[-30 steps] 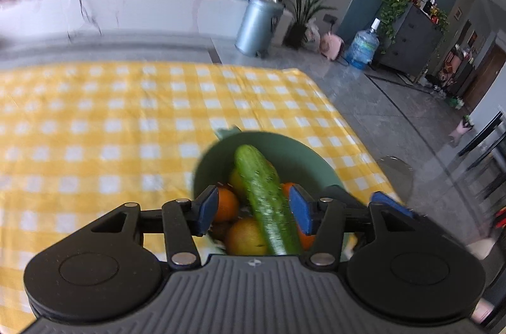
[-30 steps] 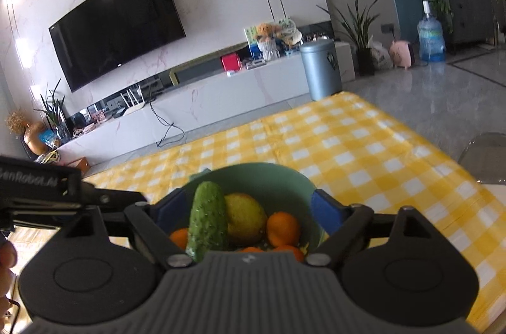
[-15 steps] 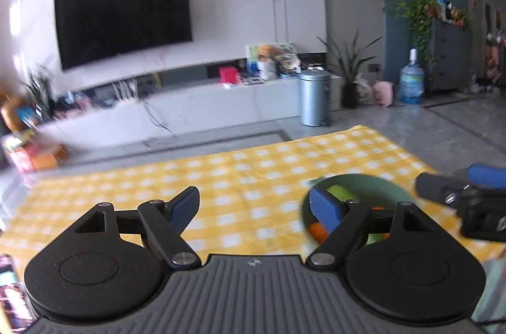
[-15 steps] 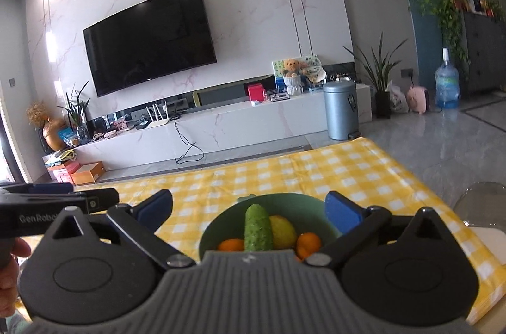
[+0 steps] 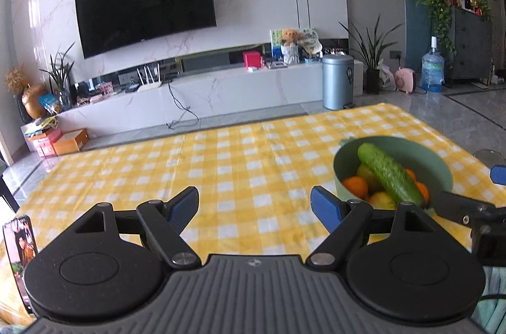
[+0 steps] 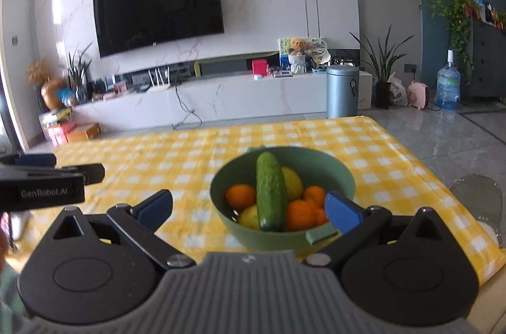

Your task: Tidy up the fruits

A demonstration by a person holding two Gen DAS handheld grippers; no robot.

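Observation:
A green bowl stands on the yellow checked tablecloth, right of centre. In it lie a cucumber, several oranges and lemons. My right gripper is open and empty, just in front of the bowl. In the left wrist view the bowl with the cucumber is at the right. My left gripper is open and empty over bare cloth, left of the bowl. Each gripper shows at the edge of the other's view.
A phone lies at the table's near left edge. A transparent chair back stands beyond the table's right edge. Behind the table are a TV wall, a low cabinet and a grey bin.
Both grippers have drawn back and up from the bowl. The left one has swung left, opened wider and now looks level across the table. The cucumber stays in the bowl.

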